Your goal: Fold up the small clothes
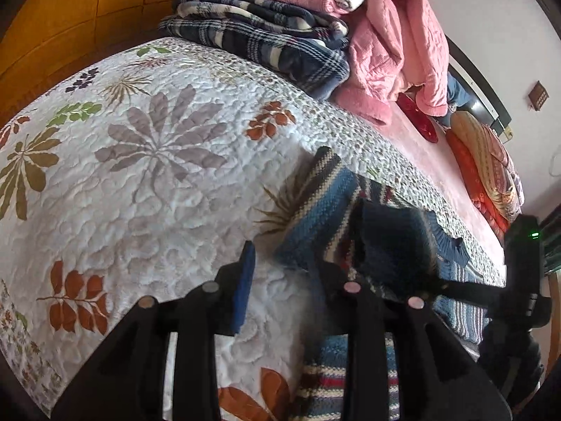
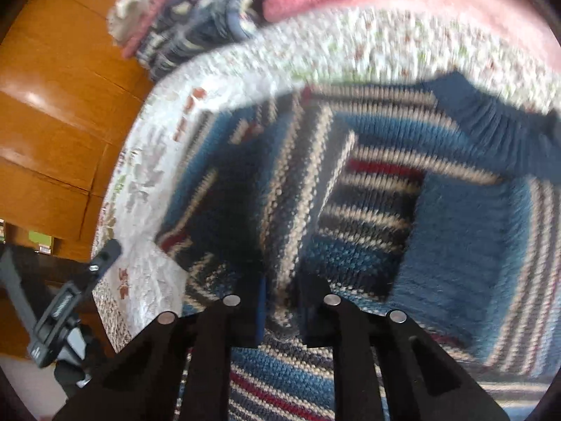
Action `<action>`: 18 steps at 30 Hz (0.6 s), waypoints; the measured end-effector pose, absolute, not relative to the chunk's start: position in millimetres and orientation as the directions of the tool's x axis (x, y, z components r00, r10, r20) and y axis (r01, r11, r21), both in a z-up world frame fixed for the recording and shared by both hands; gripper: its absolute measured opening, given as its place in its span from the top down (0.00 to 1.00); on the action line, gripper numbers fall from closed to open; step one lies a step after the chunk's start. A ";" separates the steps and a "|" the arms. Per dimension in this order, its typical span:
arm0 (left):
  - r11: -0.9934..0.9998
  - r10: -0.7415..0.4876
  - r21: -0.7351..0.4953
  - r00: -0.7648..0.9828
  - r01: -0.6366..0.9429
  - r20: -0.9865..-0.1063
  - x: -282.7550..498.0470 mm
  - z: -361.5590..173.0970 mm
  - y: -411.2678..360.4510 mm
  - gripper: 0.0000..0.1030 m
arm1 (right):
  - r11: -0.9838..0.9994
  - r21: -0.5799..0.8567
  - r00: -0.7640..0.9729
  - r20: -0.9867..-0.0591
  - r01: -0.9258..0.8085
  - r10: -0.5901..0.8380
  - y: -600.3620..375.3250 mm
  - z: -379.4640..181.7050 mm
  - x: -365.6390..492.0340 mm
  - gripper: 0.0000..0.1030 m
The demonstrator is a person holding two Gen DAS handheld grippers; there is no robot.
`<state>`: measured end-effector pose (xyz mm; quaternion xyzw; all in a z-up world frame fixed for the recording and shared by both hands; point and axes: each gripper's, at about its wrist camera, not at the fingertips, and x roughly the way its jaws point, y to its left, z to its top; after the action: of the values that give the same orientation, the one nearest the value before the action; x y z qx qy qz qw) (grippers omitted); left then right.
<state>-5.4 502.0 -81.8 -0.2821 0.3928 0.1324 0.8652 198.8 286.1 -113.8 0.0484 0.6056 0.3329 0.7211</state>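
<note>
Clearly the right gripper [image 2: 280,301] is nearer the work: its jaws stand narrowly apart with a fold of the striped knit sweater [image 2: 368,182] running between them, though motion blur hides whether the pads actually bite the cloth. The left gripper [image 1: 284,273] is spread wide and holds nothing; its left pad hangs over the floral quilt [image 1: 147,161], its right one at the garment's near edge. The sweater lies on the quilt, ahead and to the right of the left tool, its folded sleeve reaching away toward the stack of folded blankets [image 1: 266,31]. Any coming fold likely turns on the left tool shifting rightward onto the knit.
</note>
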 end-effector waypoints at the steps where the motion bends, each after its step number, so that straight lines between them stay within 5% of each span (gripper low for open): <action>1: 0.808 0.002 -0.386 0.658 -0.444 -0.753 -2.7 -81.2 498.2 0.70 | 0.772 0.465 0.065 -0.838 -0.432 0.541 281.2 -106.3 198.3 0.87; 9: 0.833 -0.053 -0.401 0.665 -0.382 -0.745 23.7 -82.8 461.0 0.70 | 0.794 0.405 0.172 -0.834 -0.454 0.524 224.7 -74.6 206.1 0.87; 18: 0.889 -0.112 -0.358 0.624 -0.285 -0.774 62.3 -98.2 404.7 0.70 | 0.825 0.461 0.162 -0.833 -0.326 0.529 159.0 -103.4 229.2 0.87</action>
<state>62.4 404.7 -98.2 -0.2304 0.4309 0.0498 0.8711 229.2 159.0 -103.4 0.0874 0.5826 0.2825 0.7571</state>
